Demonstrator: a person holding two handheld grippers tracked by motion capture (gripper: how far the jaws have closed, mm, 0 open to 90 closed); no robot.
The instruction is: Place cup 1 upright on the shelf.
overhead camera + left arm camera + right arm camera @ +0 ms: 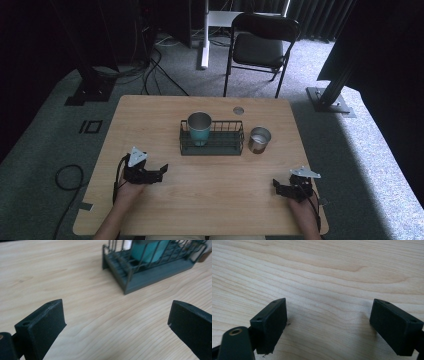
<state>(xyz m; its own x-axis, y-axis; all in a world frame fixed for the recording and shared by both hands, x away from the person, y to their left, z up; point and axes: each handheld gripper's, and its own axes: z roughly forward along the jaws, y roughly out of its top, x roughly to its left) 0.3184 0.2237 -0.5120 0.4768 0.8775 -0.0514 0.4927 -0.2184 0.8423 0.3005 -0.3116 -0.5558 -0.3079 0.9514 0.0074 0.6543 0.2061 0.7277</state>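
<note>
Teal cup (199, 127) sits upright in the left end of the wire rack (212, 144), ahead of our left gripper (161, 170) and a little to its right; that cup looks placed already, its steel inside open to the top. Our left gripper rests on the table (210, 200), jaws wide and empty. Past the rack's right end stands the steel cup (259, 139), still outside it, probably the remaining job. Our right gripper (276, 186) rests well back from that cup, jaws wide too, holding nothing.
</note>
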